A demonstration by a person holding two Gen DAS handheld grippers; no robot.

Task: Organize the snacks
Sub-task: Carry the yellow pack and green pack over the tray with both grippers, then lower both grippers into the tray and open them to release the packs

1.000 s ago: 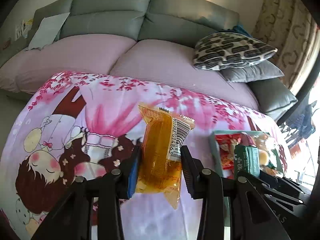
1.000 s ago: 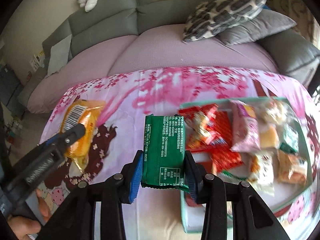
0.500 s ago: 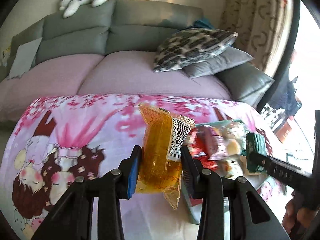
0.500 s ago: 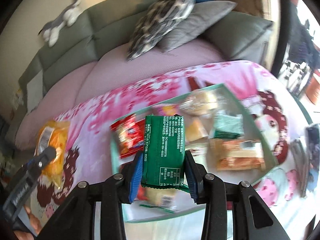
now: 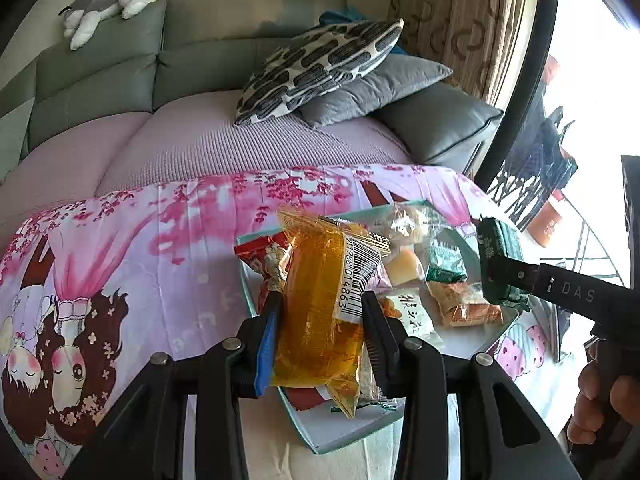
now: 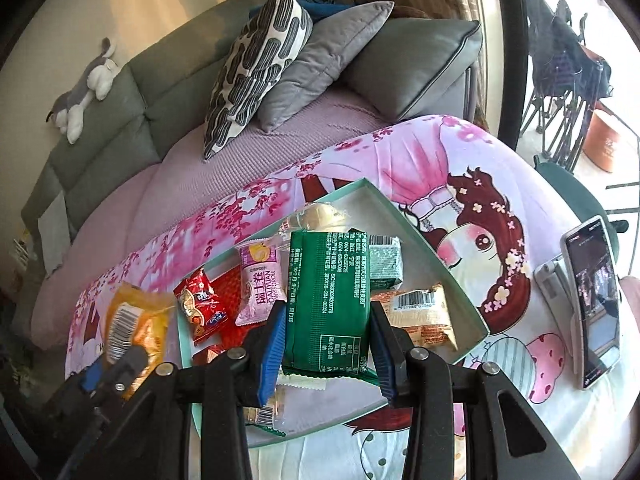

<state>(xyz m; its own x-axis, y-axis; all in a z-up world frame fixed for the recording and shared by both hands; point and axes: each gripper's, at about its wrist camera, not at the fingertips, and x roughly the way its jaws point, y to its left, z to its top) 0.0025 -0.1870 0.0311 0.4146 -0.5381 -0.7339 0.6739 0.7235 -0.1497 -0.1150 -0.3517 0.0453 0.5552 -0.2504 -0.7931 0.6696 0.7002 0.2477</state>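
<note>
Both tools carry a snack above the tray [image 6: 460, 280]: the left tool [image 5: 320, 328] holds the orange packet [image 5: 320, 312], the right tool [image 6: 326, 344] the green packet [image 6: 328, 300]; next, I think, lower and release them inside.

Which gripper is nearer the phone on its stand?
Right. The right gripper, holding the green packet, is beside the phone; the left gripper is across the tray.

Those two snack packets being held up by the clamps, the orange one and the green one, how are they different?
The orange packet is see-through film with a white barcode label; the green packet is opaque, printed with white text. The orange packet sits in the left gripper, the green packet in the right gripper. Orange looks soft and crinkled, green flat and boxy. Both are held upright above the tray.
</note>
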